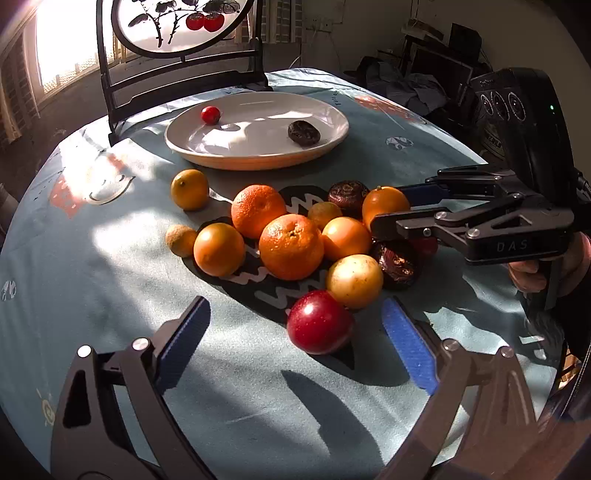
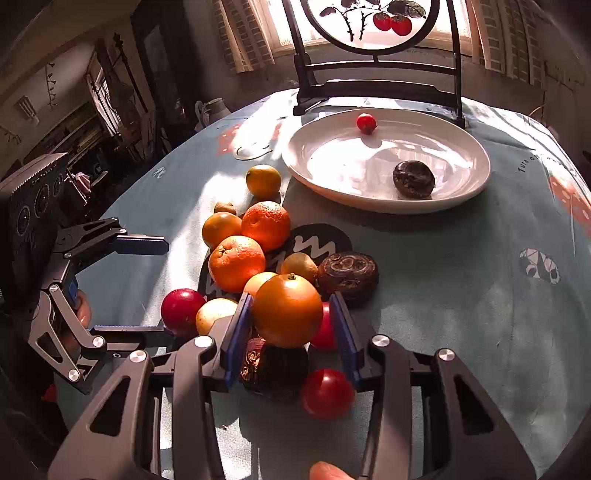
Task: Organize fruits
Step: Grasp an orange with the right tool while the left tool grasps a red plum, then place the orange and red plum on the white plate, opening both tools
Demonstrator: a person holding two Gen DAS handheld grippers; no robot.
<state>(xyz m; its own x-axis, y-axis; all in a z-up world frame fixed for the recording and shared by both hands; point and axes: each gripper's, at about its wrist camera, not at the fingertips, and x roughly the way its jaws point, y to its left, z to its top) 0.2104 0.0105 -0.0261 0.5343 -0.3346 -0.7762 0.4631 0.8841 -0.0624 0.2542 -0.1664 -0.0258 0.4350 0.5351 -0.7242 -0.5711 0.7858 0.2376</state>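
A pile of fruit lies on the round table: oranges [image 1: 291, 246], a red apple [image 1: 319, 322], a yellow fruit [image 1: 354, 281] and dark wrinkled fruits [image 1: 396, 263]. A white plate [image 1: 325, 142] behind holds a small red fruit [image 1: 210, 115] and a dark fruit [image 1: 303, 133]. My left gripper [image 1: 295, 332] is open, its fingers either side of the red apple without touching. My right gripper [image 2: 291, 314] is shut on a smooth orange [image 2: 287, 310] at the pile's edge; it also shows in the left wrist view [image 1: 386, 206].
A black stand with a round painted panel [image 1: 177, 26] stands behind the plate. A red fruit [image 2: 327, 393] and a dark fruit [image 2: 275, 365] lie under my right gripper. The table edge curves away on all sides.
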